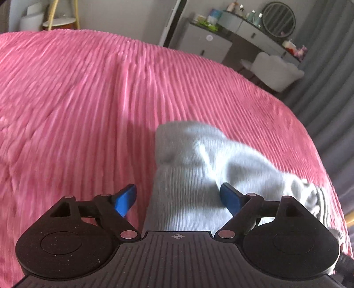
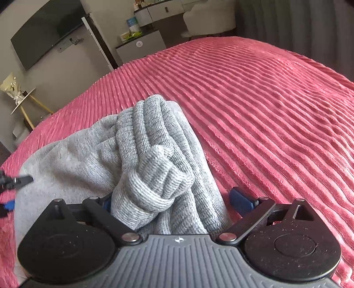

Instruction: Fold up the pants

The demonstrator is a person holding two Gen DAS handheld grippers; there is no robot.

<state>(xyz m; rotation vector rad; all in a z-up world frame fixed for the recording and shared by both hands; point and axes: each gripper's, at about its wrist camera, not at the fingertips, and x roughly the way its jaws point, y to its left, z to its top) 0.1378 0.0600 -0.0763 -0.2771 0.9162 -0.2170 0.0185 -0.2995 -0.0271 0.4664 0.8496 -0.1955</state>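
Note:
Light grey pants (image 1: 199, 166) lie bunched on the pink ribbed bedspread (image 1: 88, 99). In the left wrist view my left gripper (image 1: 178, 199) stands open over one end of them. Its left blue pad (image 1: 126, 199) hangs over bare bedspread and the other sits at the fabric's edge. In the right wrist view the pants (image 2: 88, 155) pile up with their ribbed cuffs (image 2: 159, 172) on top, between the wide-open jaws of my right gripper (image 2: 173, 201). Its right pad (image 2: 241, 199) is clear of the cloth and the left one is partly hidden behind it. The left gripper's fingers (image 2: 20, 180) show at the left edge.
The bedspread (image 2: 265, 110) stretches far ahead and to the right. Beyond the bed stand a white dresser (image 1: 208, 46), a padded chair (image 1: 276, 71), a round mirror (image 1: 279, 20), grey curtains (image 1: 327, 99), a wall television (image 2: 46, 33) and a small round side table (image 2: 24, 99).

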